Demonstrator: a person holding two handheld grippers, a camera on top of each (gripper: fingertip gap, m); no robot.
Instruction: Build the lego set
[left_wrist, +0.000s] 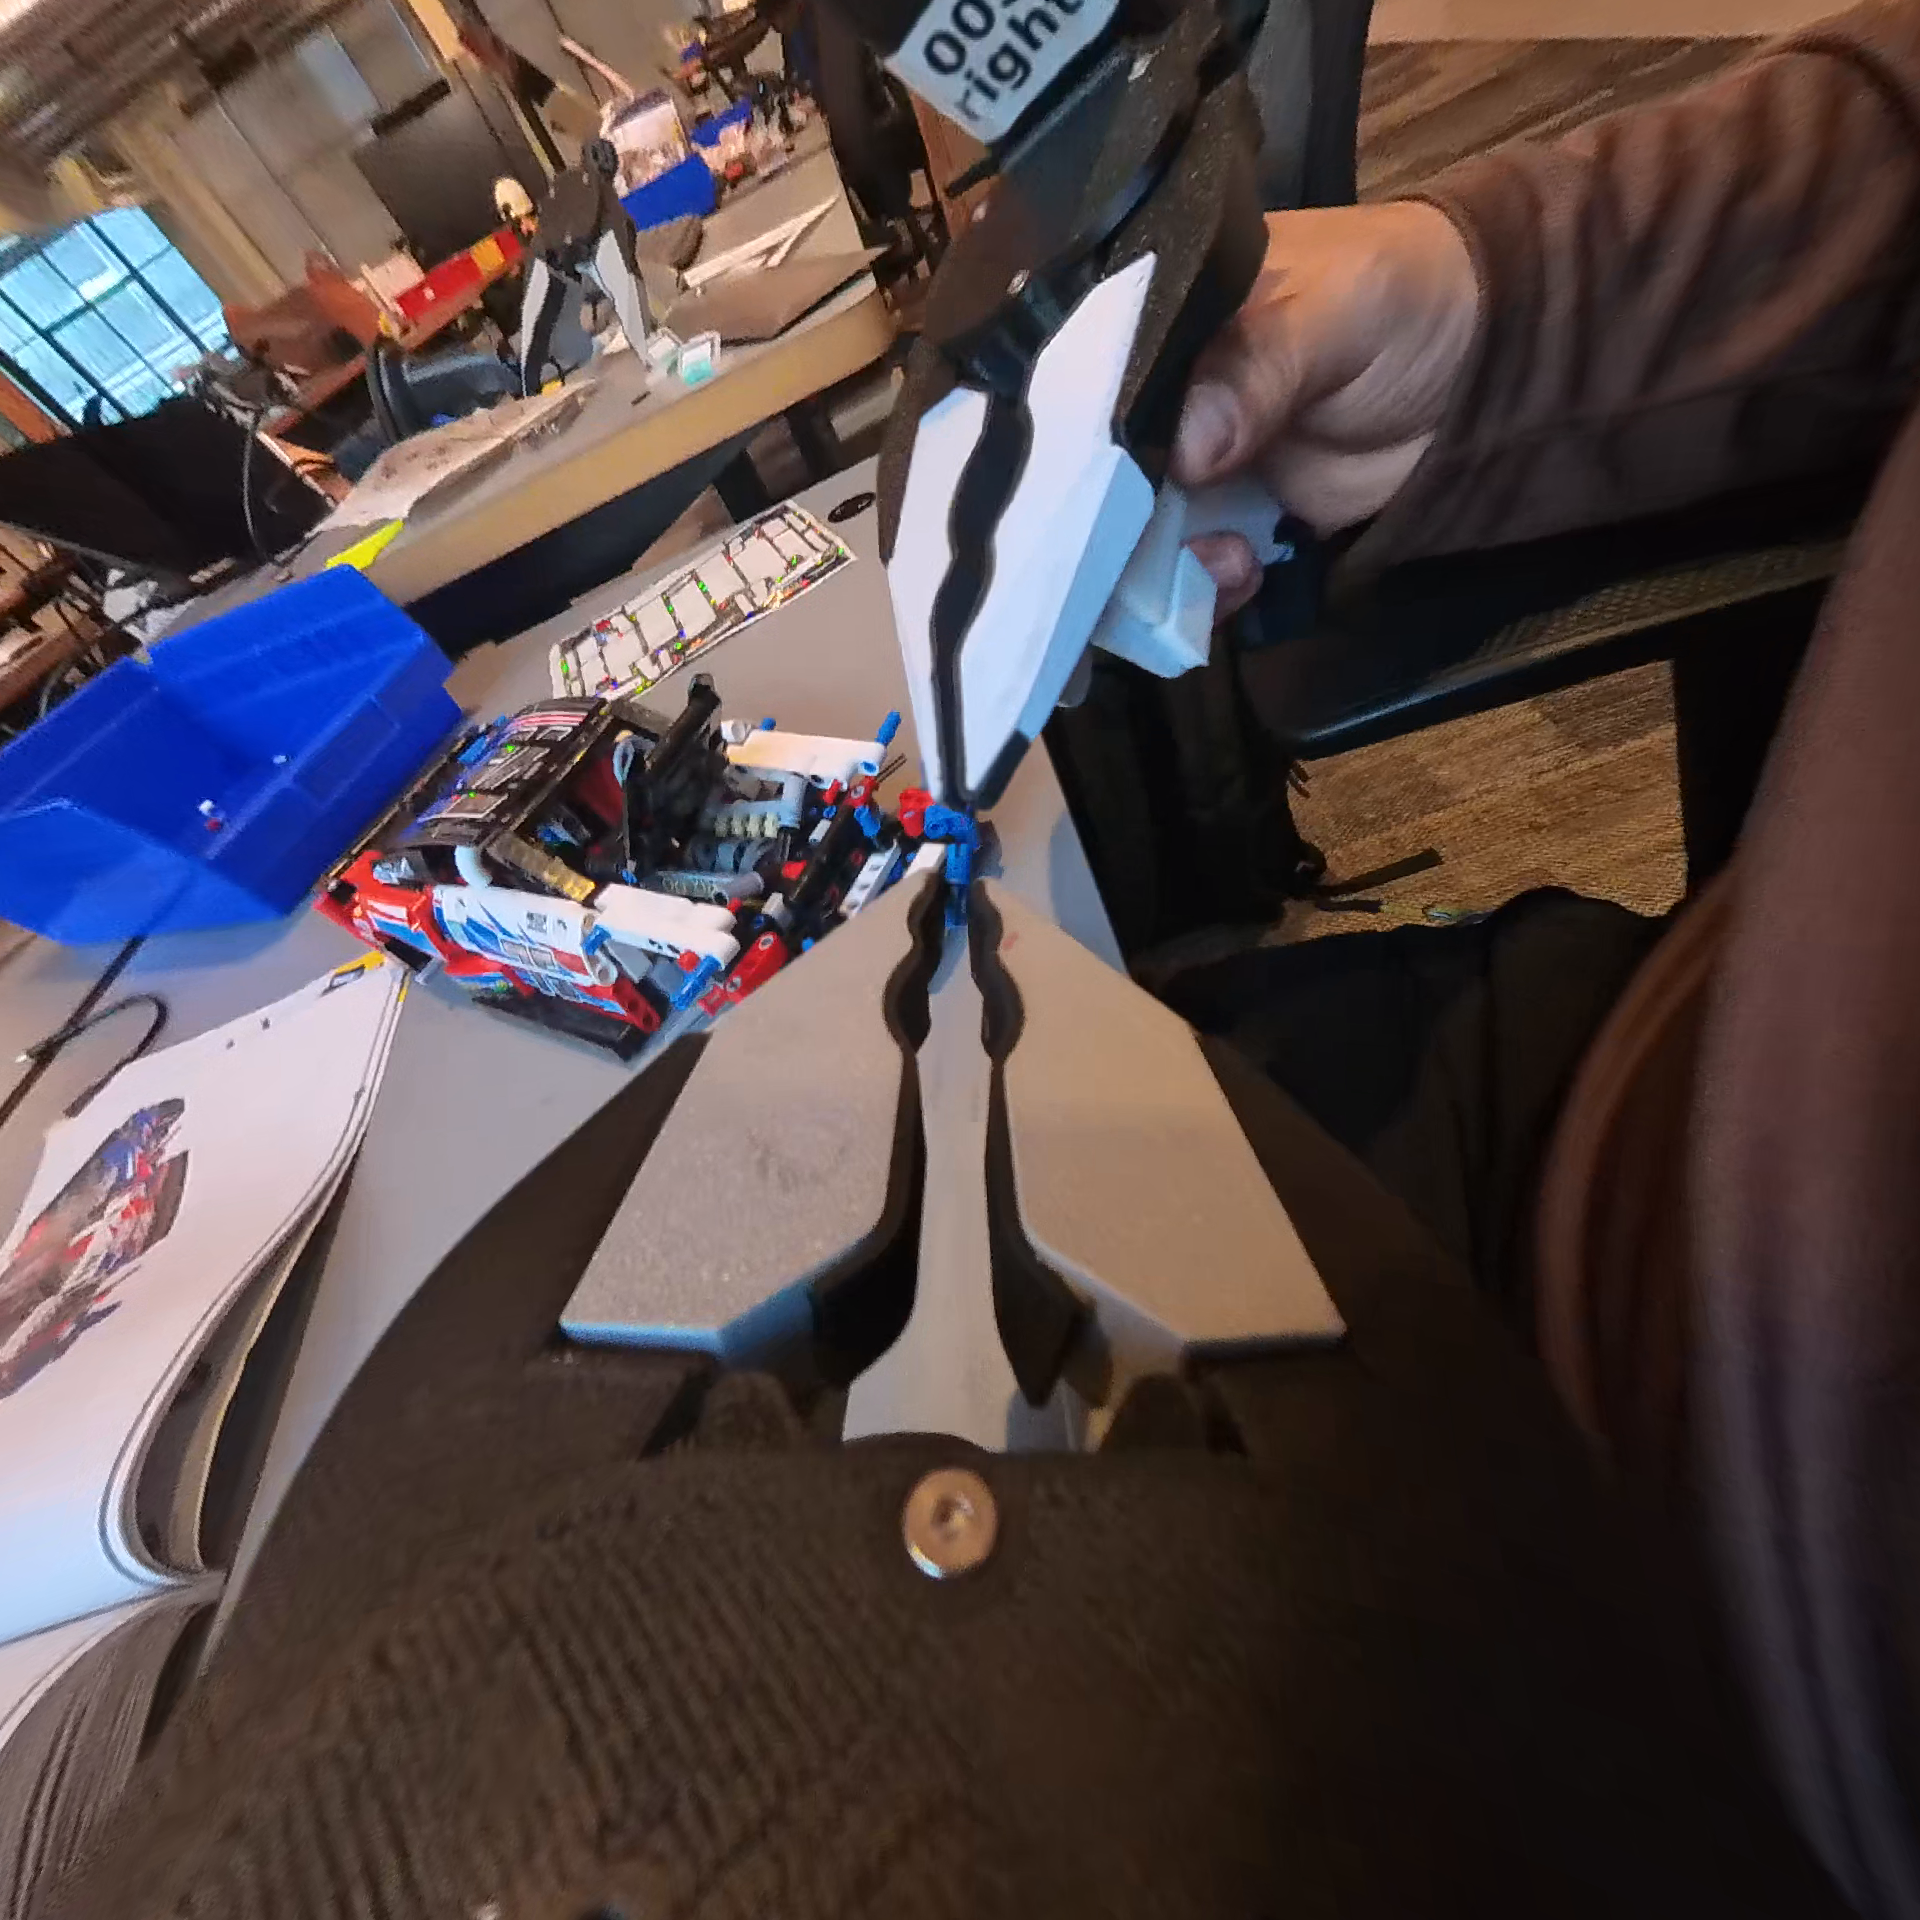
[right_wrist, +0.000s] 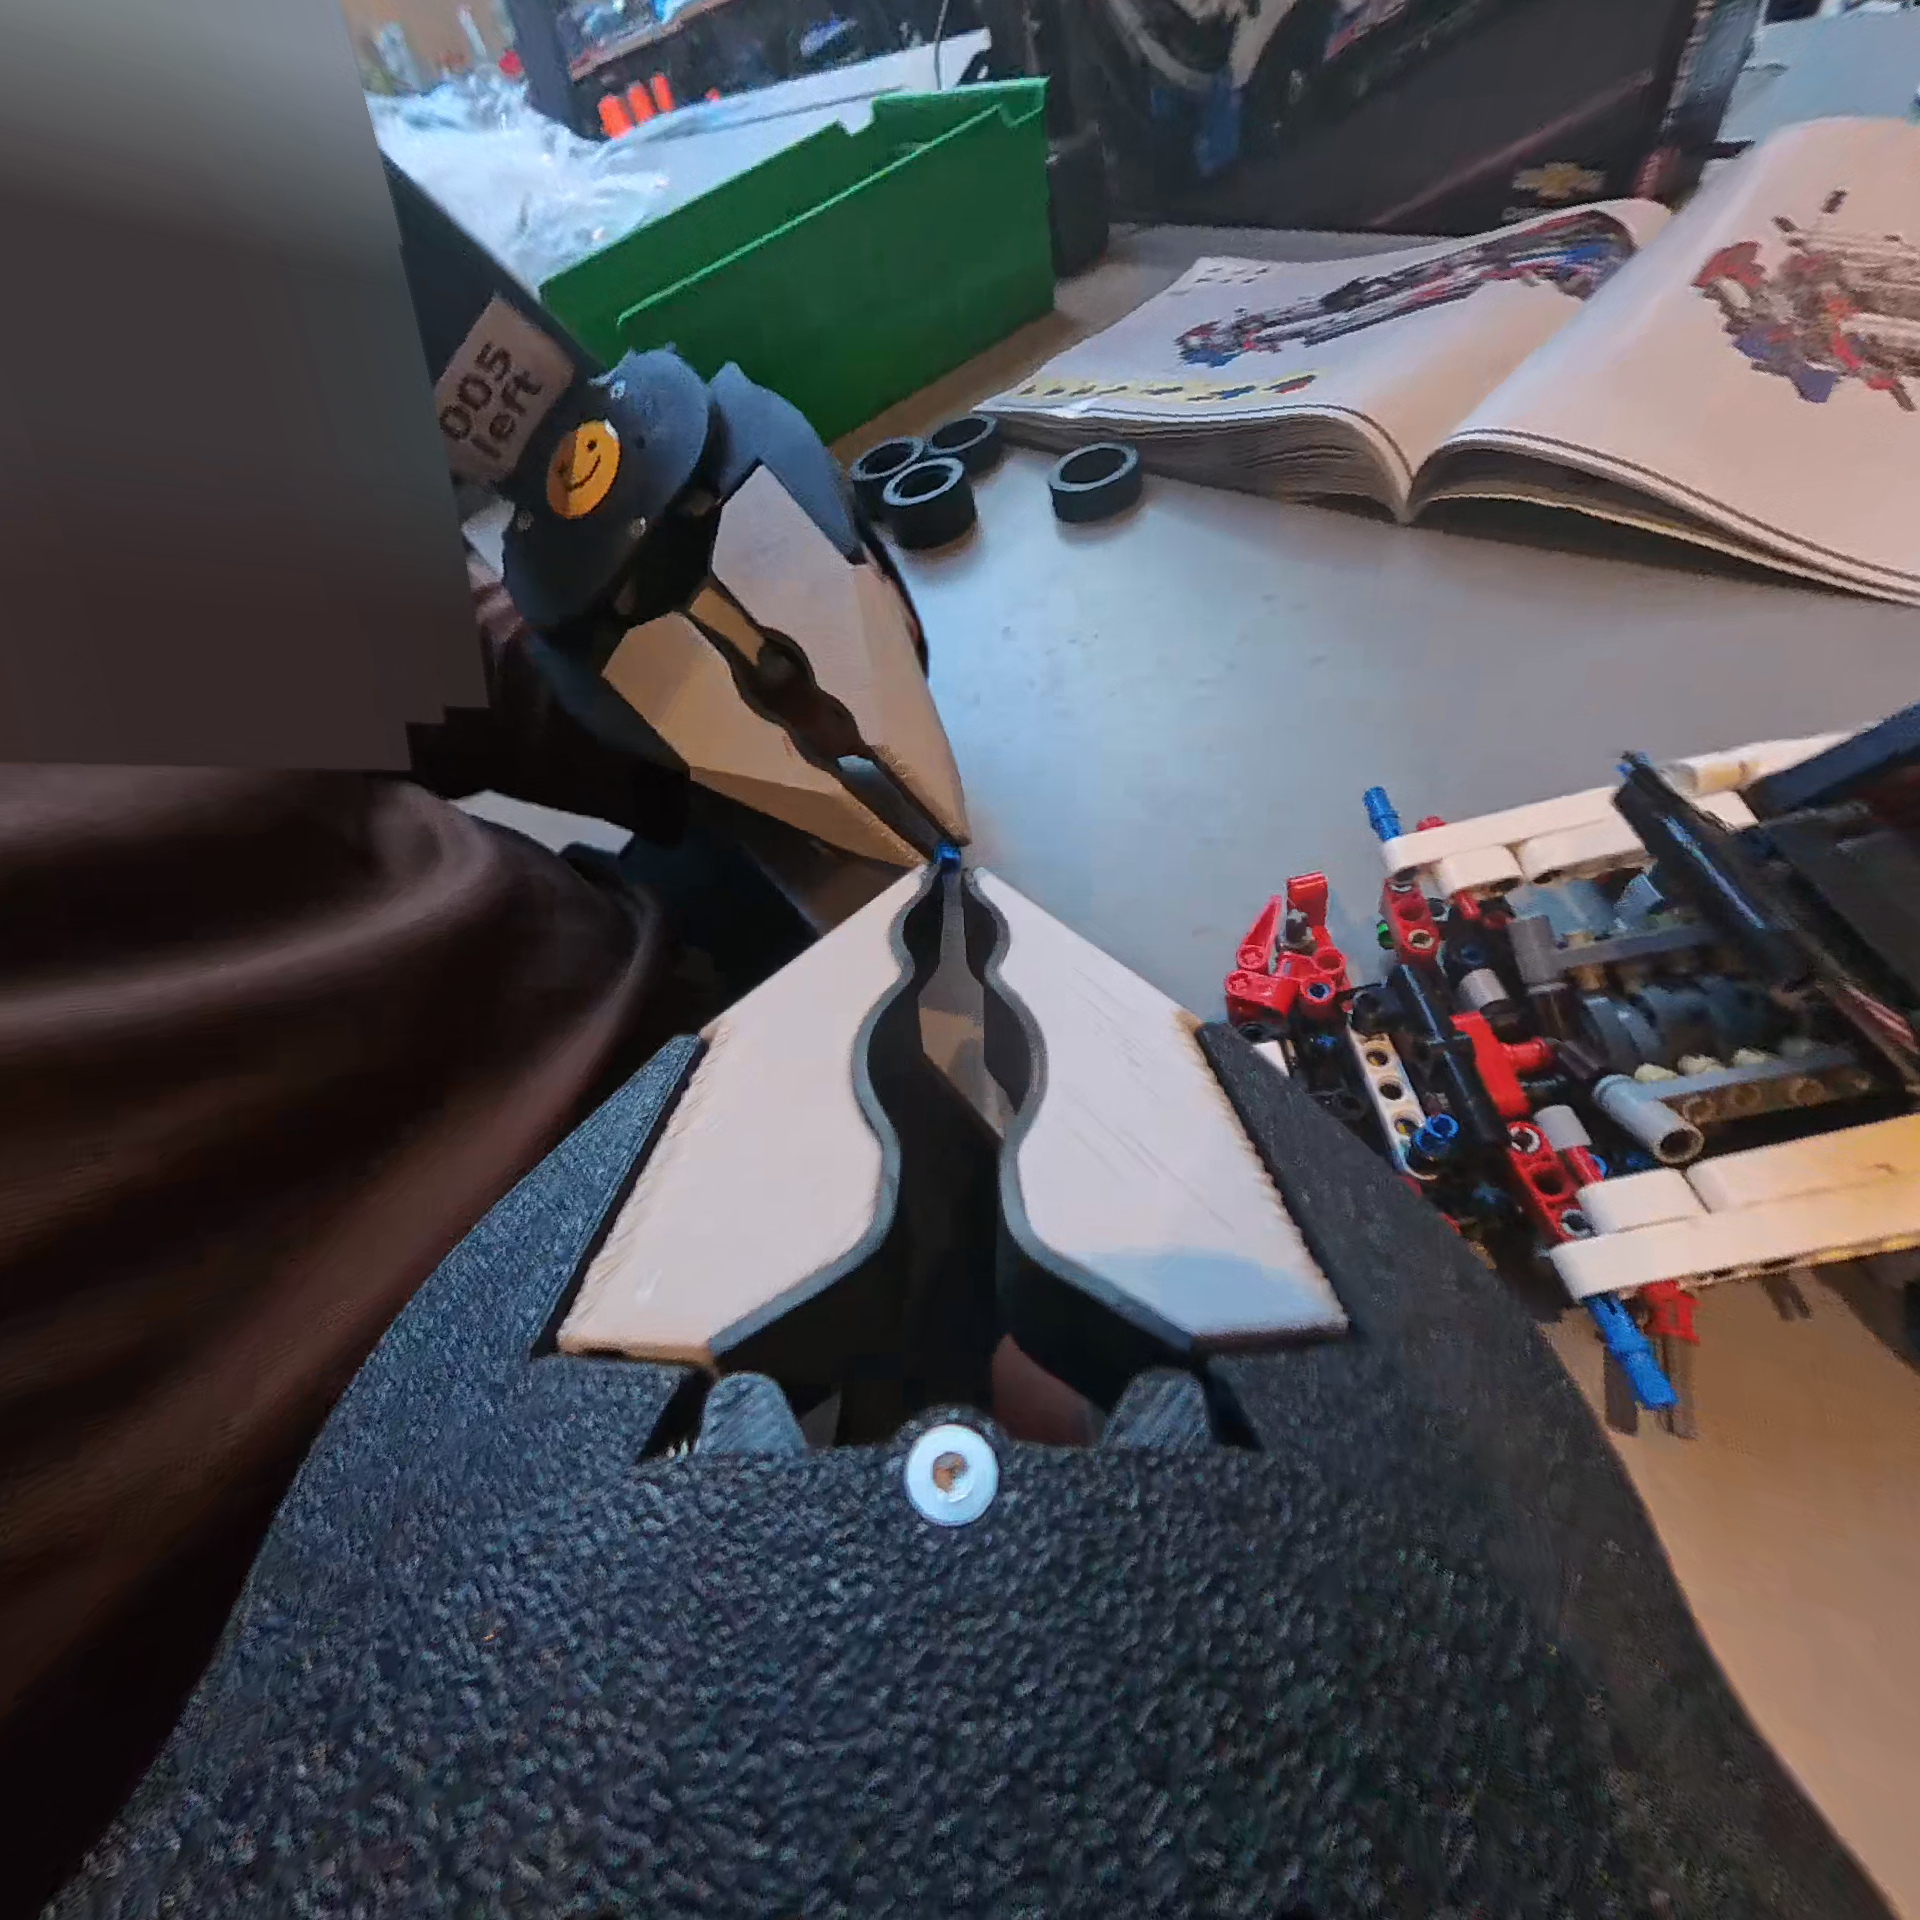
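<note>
Two grippers of mine meet tip to tip over the near edge of the grey table (right_wrist: 1195, 707), and a small blue pin (right_wrist: 945, 854) sits right at that meeting point. My right gripper (right_wrist: 948, 878) has its fingers drawn nearly together on the pin; my left gripper (left_wrist: 958, 883) comes at it from the opposite side, fingers likewise pinched in at the tips, and I cannot tell which of the two really bears the piece. So little of the pin shows that I cannot tell how its long axis lies.

From the left wrist view the half-built car model (left_wrist: 623, 862) lies just beyond my tips, its long axis running away to the left, with a blue bin (left_wrist: 208, 769) and a sticker sheet (left_wrist: 707, 603) behind it. From the right wrist view I get what that one hides: four loose black tyres (right_wrist: 925, 499), a green bin (right_wrist: 831, 260) and the open instruction booklet (right_wrist: 1507, 395), with the model's red-and-white end off to my right.
</note>
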